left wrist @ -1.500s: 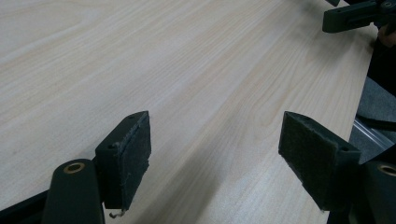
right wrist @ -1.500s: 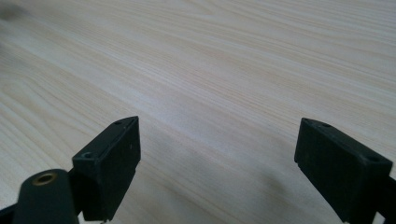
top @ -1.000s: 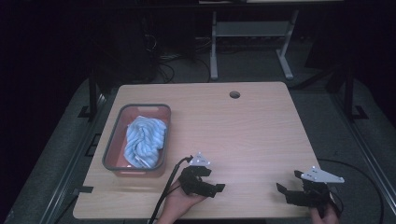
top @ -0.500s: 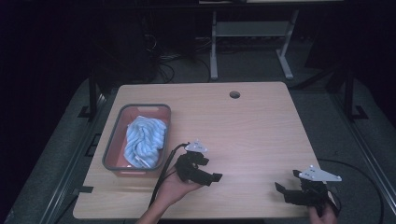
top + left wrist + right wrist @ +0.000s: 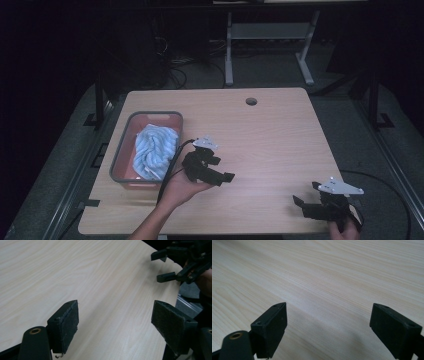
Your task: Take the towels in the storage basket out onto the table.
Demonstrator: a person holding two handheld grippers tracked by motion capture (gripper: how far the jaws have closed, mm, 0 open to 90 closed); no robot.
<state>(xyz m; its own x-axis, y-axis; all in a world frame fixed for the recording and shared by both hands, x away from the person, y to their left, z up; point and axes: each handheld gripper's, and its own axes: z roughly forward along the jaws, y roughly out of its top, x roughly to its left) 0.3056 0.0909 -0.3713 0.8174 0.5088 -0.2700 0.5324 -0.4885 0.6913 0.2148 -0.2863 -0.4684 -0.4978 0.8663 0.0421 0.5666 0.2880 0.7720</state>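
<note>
Cloth [image 5: 156, 151], one piece, pale blue and crumpled into twisted folds, lies inside the one grey bin [image 5: 120, 155] at the left side of the worktop [image 5: 270, 140]. It covers most of the bin's floor, and a strip of reddish bottom shows along the near wall. The bin stands with its long side running away from the person, close to the worktop's left edge.

Just to the right of the bin, the left gripper [image 5: 220, 176] is held in the person's left hand [image 5: 182, 187], above the wood and apart from the bin's wall. Its black cable curves back past the bin's near right corner. In the left gripper view its two fingers [image 5: 65, 327] stand wide apart, released, with bare wood between their felt pads and nothing clamped.

Well apart from it, at the near right corner of the worktop, the right gripper [image 5: 306, 207] sits low over the surface with a grey three-cornered plate on top. Its two fingers [image 5: 273, 326] are likewise spread and released in the right gripper view, over plain wood grain. The same gripper appears in the upper right of the left gripper view [image 5: 166, 266], with both of its fingers parted.

One round cable hole [image 5: 251, 101] lies near the worktop's far edge.
</note>
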